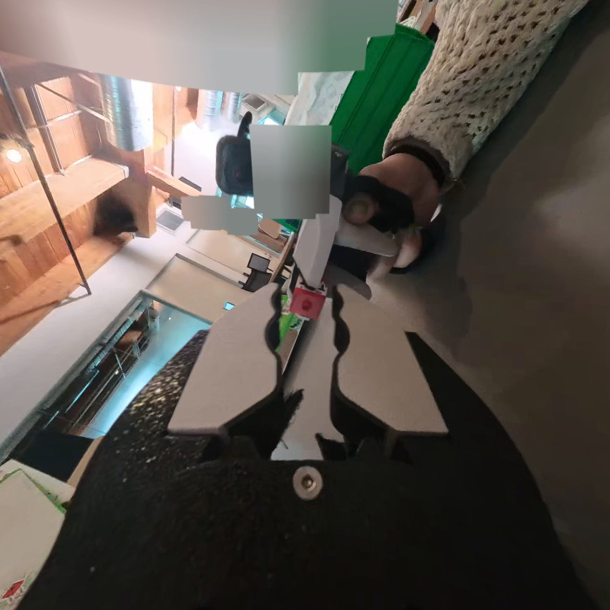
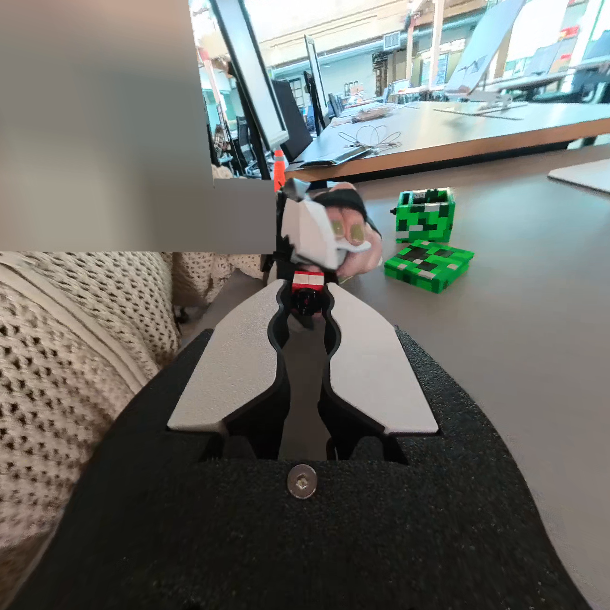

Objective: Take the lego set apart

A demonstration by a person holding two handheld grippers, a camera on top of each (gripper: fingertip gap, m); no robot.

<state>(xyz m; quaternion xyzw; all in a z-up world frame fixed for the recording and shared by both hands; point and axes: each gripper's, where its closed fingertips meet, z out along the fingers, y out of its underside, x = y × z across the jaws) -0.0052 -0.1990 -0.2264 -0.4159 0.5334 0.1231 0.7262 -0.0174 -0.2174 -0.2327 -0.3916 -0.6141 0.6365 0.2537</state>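
Note:
A small red, white and black lego piece [image 2: 307,280] is held in the air between both grippers, above the grey table [image 2: 495,330]. My right gripper [image 2: 307,288] is shut on its black end [image 2: 305,302]. My left gripper [image 1: 307,292] is shut on its red end [image 1: 307,304]. Each gripper shows in the other's view, meeting it tip to tip: the left one in the right wrist view [image 2: 310,234], the right one in the left wrist view [image 1: 317,251]. A green and black lego box [image 2: 425,216] with an open top stands on the table, its flat lid [image 2: 429,265] lying in front of it.
A knit sleeve [image 2: 66,346] fills the left of the right wrist view. A white flat slab [image 2: 581,178] lies at the table's right edge. Behind is another table [image 2: 462,132] with cables, monitors [image 2: 257,82] and an orange cone [image 2: 280,165].

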